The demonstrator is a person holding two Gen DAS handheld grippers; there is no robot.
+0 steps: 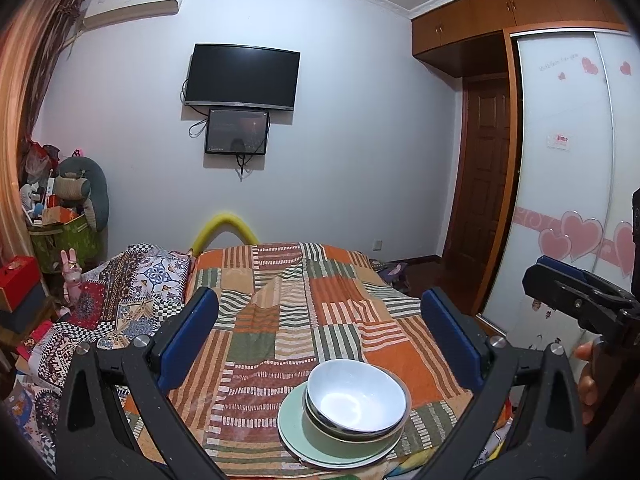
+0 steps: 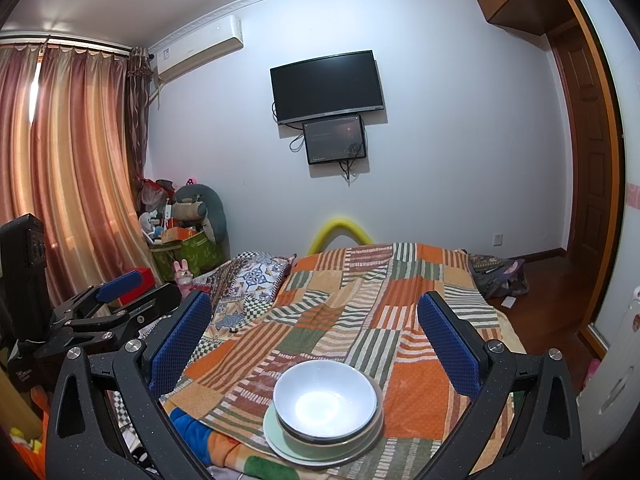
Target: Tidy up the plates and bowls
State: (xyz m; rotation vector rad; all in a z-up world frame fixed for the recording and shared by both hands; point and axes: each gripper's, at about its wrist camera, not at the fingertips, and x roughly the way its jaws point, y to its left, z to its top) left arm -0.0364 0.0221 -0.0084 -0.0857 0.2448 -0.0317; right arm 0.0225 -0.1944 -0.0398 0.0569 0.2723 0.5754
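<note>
Both grippers, left point(image 1: 320, 340) and right point(image 2: 314, 336), are released above the bowls point(image 1: 356, 396) on plates point(image 1: 292, 428); the soft blanket point(image 1: 280, 320) may tip the stack.

White bowl point(image 2: 326, 400) nested in green bowl point(image 2: 340, 438) on plates point(image 2: 280, 442), between wide-apart right tool point(image 2: 314, 334) fingers

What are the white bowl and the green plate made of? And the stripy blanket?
White bowl: probably glazed ceramic, since it shines with a bright glare inside. Green plate: likely ceramic too, smooth and pale, though it might be melamine. Stripy blanket: soft woven cloth, matte and wrinkled.
</note>
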